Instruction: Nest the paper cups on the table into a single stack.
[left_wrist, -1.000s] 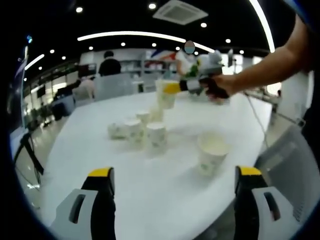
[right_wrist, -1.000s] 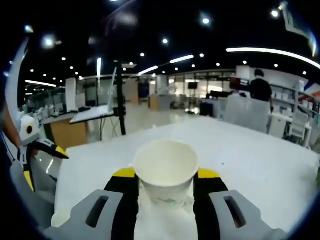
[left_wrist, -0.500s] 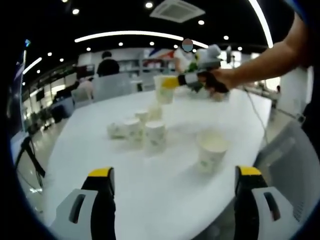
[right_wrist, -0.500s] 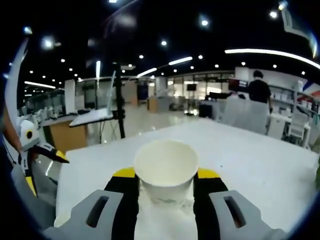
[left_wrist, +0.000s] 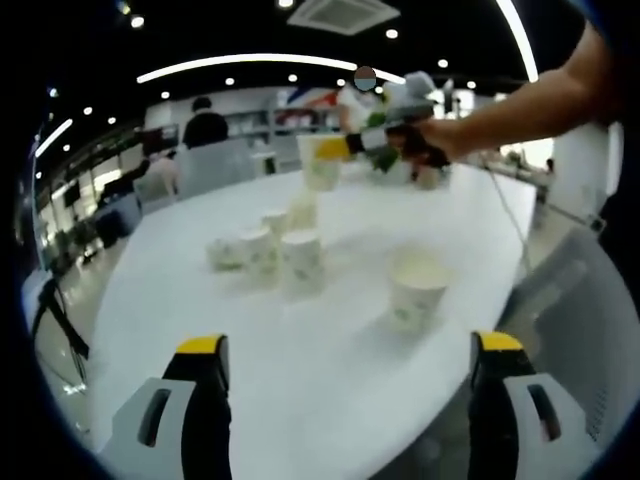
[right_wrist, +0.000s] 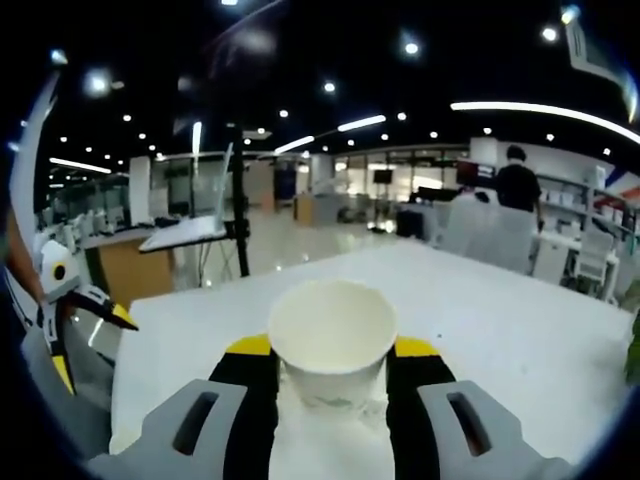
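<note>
White paper cups sit on a big white table. In the left gripper view there's a little bunch of them near the middle: one upright cup in front, another cup just beside it, a small cup behind, and one tipped cup lying on its side at the left of the bunch. A bit away, closer to the table edge, stands a lone cup, mouth up, w/ a faint green print on its side.

Farther back, above the table, the right gripper is held by a person's hand & bare arm coming in from the right. Its yellow-tipped jaws are squeezed on a held cup, up in the air over the bunch. In the right gripper view that same cup sits mouth up between the two jaws, pinched on both sides.

The left gripper hangs low near the table edge. Its jaws are wide apart w/ nothing between them.

Around: a bright office room w/ round ceiling lights, long light strips, chairs, and a person in dark clothes standing far back. In the right gripper view a stand w/ a tilted board is on the left.
</note>
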